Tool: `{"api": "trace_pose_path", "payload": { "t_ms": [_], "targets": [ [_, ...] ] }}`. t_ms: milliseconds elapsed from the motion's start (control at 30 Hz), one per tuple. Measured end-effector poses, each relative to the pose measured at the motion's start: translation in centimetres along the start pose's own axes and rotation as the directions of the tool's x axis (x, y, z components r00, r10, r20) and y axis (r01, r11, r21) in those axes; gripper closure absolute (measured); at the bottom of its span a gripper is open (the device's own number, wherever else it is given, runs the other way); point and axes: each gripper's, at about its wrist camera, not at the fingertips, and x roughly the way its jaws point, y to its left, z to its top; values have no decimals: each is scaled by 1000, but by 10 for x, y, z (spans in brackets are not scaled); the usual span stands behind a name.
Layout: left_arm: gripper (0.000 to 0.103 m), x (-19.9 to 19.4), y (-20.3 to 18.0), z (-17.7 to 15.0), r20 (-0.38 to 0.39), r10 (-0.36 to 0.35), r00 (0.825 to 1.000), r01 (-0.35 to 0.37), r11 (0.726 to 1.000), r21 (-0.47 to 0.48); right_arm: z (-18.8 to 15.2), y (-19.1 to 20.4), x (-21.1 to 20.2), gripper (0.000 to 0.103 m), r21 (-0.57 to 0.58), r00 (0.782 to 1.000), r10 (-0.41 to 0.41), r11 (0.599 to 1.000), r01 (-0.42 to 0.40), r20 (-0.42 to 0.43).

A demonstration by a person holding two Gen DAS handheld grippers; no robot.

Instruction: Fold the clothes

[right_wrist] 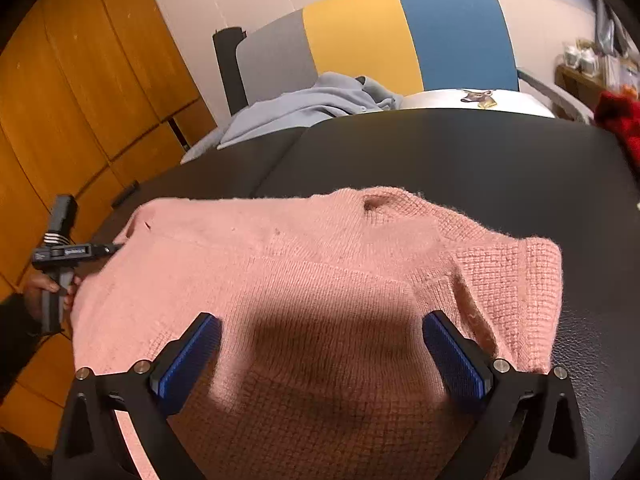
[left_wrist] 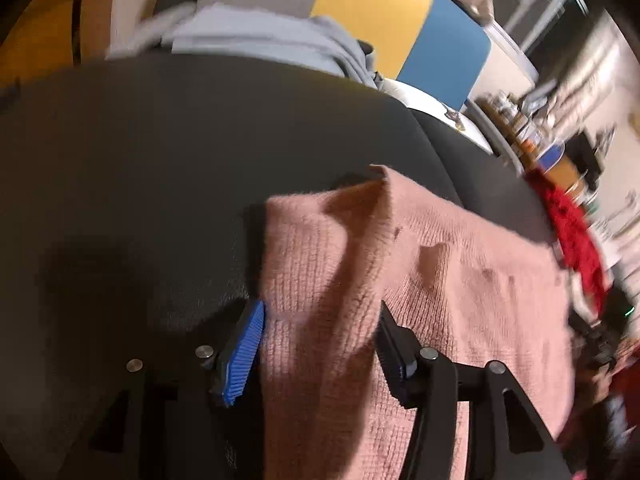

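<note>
Pink sweater lies flat on the black worktop; left gripper and right gripper spread wide above it, gripping nothing.

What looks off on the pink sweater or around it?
The pink knit sweater lies folded on the black surface, but a small dark hole shows near its far edge. A red garment sits bunched at the surface's right edge, unfolded.

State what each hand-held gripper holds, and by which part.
Nothing: the left hand-held gripper and right hand-held gripper both stand open over the pink sweater.
</note>
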Motion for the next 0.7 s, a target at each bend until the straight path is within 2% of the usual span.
{"api": "trace_pose_path", "payload": {
  "t_ms": [67, 200, 233, 267, 333, 400, 433, 500, 533, 600, 667, 700],
  "targets": [
    [48, 1, 5, 1, -8, -36, 999, 36, 999, -17, -1, -3, -1, 0, 11, 1000, 16, 1000, -16, 7],
    [49, 4, -7, 2, -25, 2, 1000, -1, 999, 39, 3, -4, 3, 0, 12, 1000, 26, 1000, -26, 4],
    [58, 4, -9, 3, -28, -1, 1000, 2, 999, 37, 4, -4, 5, 0, 7, 1000, 23, 1000, -23, -1],
    [81, 3, -7, 4, -32, -30, 999, 30, 999, 14, 6, -4, 7, 0, 2, 1000, 20, 1000, -20, -7],
    [81, 0, -2, 5, -25, -85, 996, 84, 995, -46, 8, -4, 9, 0, 0, 1000, 20, 1000, -20, -10],
    [81, -6, 0, 2, 2, -94, 996, 94, 994, -59, 9, -5, 9, 0, 2, 1000, 24, 1000, -24, -10],
    [74, -9, 1, 1, 13, -100, 995, 100, 993, -61, 9, -5, 9, 0, 5, 1000, 29, 1000, -29, -7],
    [67, -8, 4, -2, -6, -72, 997, 71, 996, -61, 8, -7, 8, 0, 11, 999, 37, 999, -37, -1],
    [60, -7, 3, -4, -6, -51, 999, 50, 998, -38, 8, -7, 8, 0, 14, 999, 41, 999, -41, 2],
    [52, -5, -6, -8, -6, -26, 1000, 26, 999, 34, 8, -8, 7, 0, 16, 999, 43, 999, -43, 6],
    [35, -1, -19, -8, -22, -15, 1000, 17, 995, 100, 8, -7, 7, 0, 16, 999, 42, 999, -42, 7],
    [33, 2, -25, -7, -35, -13, 999, 18, 992, 126, 8, -7, 7, 0, 15, 999, 41, 999, -41, 7]
  ]
}}
